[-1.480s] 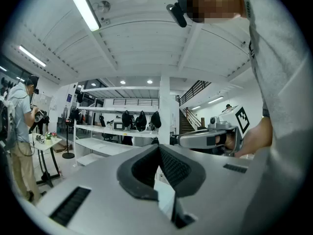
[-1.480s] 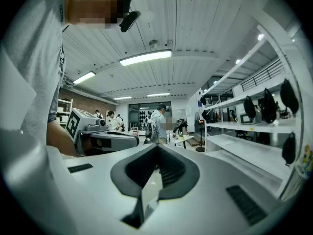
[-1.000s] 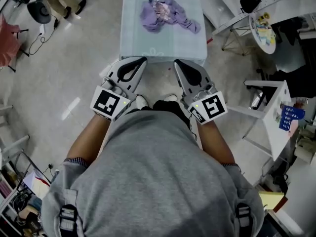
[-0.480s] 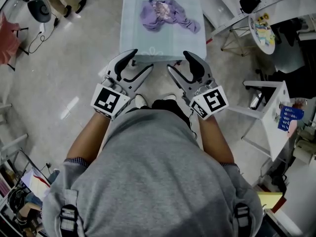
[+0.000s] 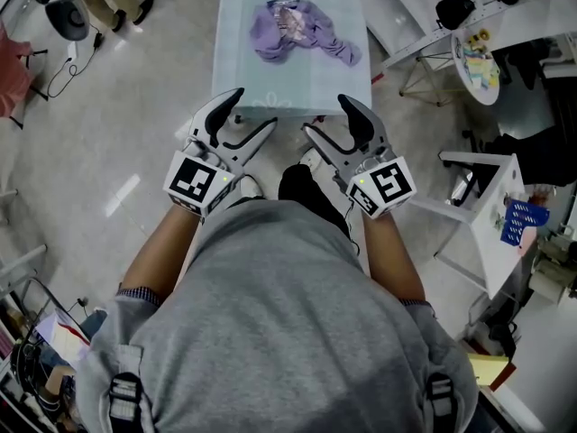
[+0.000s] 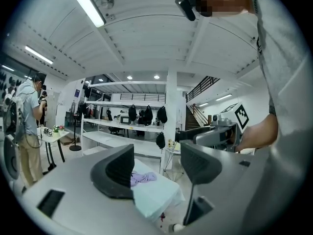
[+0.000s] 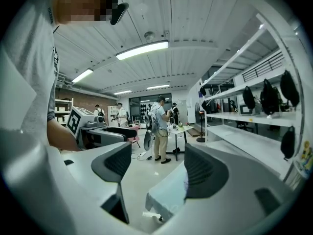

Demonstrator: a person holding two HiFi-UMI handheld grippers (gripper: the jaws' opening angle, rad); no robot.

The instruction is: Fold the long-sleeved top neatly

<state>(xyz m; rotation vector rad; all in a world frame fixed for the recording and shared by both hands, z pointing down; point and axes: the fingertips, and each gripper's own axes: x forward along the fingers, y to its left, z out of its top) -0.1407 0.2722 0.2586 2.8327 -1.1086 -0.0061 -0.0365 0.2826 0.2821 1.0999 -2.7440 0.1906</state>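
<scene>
A crumpled purple long-sleeved top [image 5: 302,30] lies on the far half of a small pale-blue table [image 5: 288,88] in front of me. My left gripper [image 5: 251,112] and right gripper [image 5: 329,117] hover side by side short of the table's near edge, pointing at it. Both have just been opening and now stand open with nothing between their fingers. In the left gripper view the top [image 6: 144,178] shows between the jaws of the left gripper [image 6: 156,165], still far off. The right gripper view shows only the table's corner [image 7: 166,195] past the right gripper [image 7: 159,168].
White desks and shelving [image 5: 491,43] stand to the right, and a white side table [image 5: 505,215] sits close on my right. A person [image 6: 27,126] stands at a small table off to the left. More people [image 7: 160,129] stand by a far desk.
Both grippers went from shut to wide open. The right gripper edged forward toward the table; the left stayed about where it was.
</scene>
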